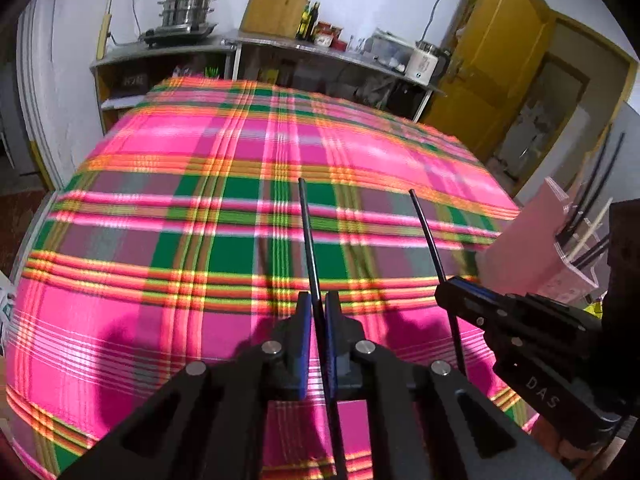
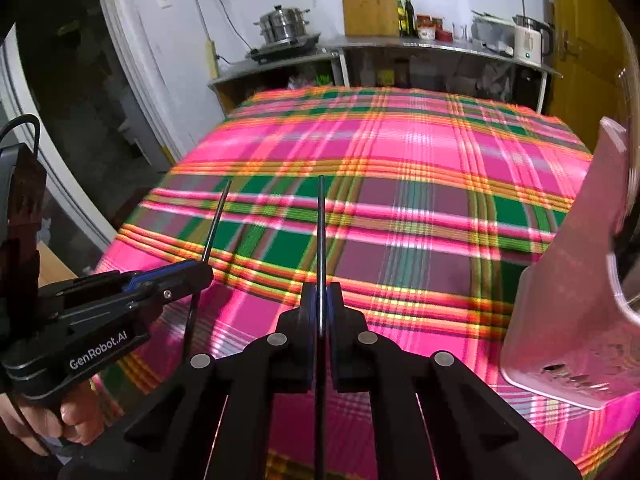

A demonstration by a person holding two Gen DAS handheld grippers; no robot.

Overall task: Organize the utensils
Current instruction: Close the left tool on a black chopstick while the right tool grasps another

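**Over the checked cloth, a chopstick in each gripper**

Over the pink, green and orange checked tablecloth (image 1: 168, 184), both grippers hang side by side, tipped downward, each with its jaws clenched on a thin black chopstick. The left gripper (image 1: 319, 306) pinches its black chopstick (image 1: 307, 236) between blue pads, and the stick runs forward past the fingertips and back under the tool. Just to its right, the right gripper (image 2: 320, 300) clamps a second chopstick (image 2: 321, 232) the same way, the stick nearly upright in its own camera. Each tool shows in the other's view, and the two sticks lean slightly apart at their far ends. Neither stick touches the cloth.

A clear plastic holder (image 1: 560, 248) stands on the table's right side, near the right gripper, with several dark chopsticks and one pale one leaning out of it. A hand (image 2: 76, 420) grips the left tool's handle.

Behind the table, a shelf (image 1: 160, 54) along the white wall carries a steel steamer pot (image 1: 188, 8), a wooden board (image 1: 280, 4), bottles and a white kettle (image 1: 424, 60). A yellow door (image 1: 512, 64) stands to the right.
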